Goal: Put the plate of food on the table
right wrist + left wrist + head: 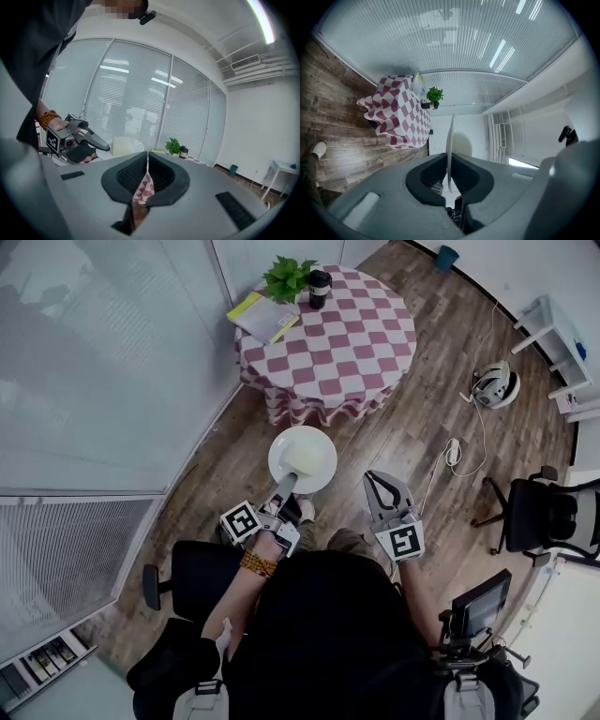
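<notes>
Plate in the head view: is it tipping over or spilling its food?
Nothing stands out. The plate looks level, and the left gripper holds it by the rim. The pale food sits in the middle of it. No spill shows on the floor.

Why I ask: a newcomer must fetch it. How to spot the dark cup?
Find the round table with the red-and-white checked cloth. At its far edge, beside the green potted plant, stands the dark cylindrical cup, the only black thing there.
</notes>
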`<state>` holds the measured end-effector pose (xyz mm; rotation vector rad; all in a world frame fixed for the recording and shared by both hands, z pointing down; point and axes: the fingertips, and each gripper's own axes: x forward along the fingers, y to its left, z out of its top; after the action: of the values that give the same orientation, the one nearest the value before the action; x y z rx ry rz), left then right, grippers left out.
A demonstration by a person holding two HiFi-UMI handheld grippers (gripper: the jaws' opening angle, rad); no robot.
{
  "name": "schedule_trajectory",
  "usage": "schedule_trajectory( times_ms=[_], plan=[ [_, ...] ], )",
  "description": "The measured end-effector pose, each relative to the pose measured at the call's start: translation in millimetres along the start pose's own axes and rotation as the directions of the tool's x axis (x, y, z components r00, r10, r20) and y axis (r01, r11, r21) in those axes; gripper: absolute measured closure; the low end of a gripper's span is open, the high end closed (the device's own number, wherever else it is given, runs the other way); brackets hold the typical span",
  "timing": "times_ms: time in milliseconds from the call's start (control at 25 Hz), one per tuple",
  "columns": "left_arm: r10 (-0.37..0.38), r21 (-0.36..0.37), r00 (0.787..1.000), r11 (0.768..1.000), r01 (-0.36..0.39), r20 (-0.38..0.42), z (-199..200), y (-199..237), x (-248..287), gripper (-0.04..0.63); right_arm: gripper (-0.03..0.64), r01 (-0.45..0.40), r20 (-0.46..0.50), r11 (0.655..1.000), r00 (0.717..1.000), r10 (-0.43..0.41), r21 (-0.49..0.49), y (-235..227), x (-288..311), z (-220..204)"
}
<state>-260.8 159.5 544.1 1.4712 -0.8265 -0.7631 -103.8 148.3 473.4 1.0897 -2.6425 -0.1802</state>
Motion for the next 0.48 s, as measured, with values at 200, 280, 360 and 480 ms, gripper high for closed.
schedule_trajectory(
  times_ms=[200,280,360,480],
  plan=[
    [0.015,0.002,0.999,1.0,-0.015,-0.031,11.0,4.8,9.6,0.574,0.603,0.023,0.005,1.0,1.0,-0.023,0.0,-6.1,11.5,3.8],
    [0.022,0.011,0.999,1.0,-0.022,-0.047,14.3,5.3,18.5,0.574,0.603,0.039,0.003,0.999,0.999,-0.039,0.006,-13.8,13.0,4.7],
    [0.017,0.006,0.998,1.0,-0.017,-0.06,16.1,3.4,29.7,0.574,0.603,0.058,0.005,0.998,0.998,-0.058,0.006,-23.2,13.0,4.4],
    [0.014,0.02,0.997,1.0,-0.012,-0.077,17.0,1.8,44.8,0.574,0.603,0.084,0.007,0.996,0.996,-0.084,0.02,-36.7,11.4,-0.9]
  ],
)
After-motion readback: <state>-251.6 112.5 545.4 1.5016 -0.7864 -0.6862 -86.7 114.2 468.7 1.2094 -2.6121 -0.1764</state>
